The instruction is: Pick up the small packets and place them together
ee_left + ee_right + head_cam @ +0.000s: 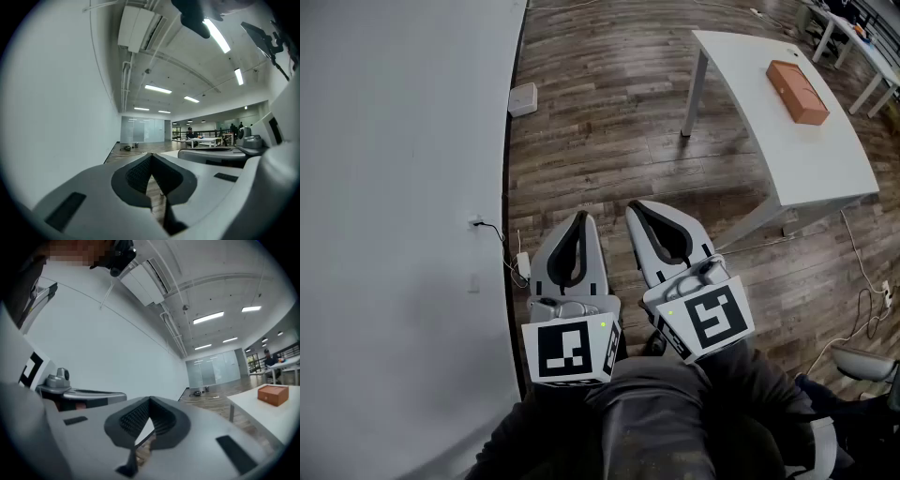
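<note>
Dark wood floor (pixel 609 112) is filling most of the view. Left gripper (pixel 579 217) and right gripper (pixel 639 208) are both sitting with jaws pressed together, empty, so reaching in like that is probably risking shoving stuff off. No small packets are showing; only an orange-brown box (pixel 797 91) is lying on the white tabletop (pixel 825 169), well apart, ahead-right of both.

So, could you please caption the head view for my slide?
Left gripper and right gripper, both shut and empty, over wood floor; orange box on white table.
</note>
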Tool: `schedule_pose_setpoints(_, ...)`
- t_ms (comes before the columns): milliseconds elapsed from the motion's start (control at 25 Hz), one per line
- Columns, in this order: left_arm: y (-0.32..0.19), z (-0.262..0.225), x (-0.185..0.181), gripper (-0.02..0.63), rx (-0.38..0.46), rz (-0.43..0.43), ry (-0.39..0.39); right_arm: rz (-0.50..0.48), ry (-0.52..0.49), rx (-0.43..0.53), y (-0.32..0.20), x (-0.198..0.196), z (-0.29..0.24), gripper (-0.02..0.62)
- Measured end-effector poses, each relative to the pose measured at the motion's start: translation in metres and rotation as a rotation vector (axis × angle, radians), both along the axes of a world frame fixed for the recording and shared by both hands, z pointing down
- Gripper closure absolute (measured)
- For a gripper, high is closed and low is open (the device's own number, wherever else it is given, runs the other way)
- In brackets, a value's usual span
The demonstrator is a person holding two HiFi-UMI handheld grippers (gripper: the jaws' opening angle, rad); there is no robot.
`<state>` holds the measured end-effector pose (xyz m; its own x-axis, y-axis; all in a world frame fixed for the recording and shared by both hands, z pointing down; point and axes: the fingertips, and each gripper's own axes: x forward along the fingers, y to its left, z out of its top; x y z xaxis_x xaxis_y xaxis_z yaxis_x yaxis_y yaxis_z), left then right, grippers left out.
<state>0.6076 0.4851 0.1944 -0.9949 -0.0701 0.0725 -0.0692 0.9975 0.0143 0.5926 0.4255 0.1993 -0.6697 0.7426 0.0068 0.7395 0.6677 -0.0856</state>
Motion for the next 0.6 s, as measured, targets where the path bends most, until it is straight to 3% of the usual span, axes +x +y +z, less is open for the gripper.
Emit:
schedule_pose_setpoints(360,0.049,0.011,-0.081,0.606,-0.006,0.035,0.014,0.044,0.028,-0.001,0.047,-0.078,0.014,0.591)
schedule_pose_setpoints(600,0.092,0.01,-0.126,0.606,-0.005,0.047,0.025,0.046,0.033,-0.068,0.084,-0.124,0.006,0.591)
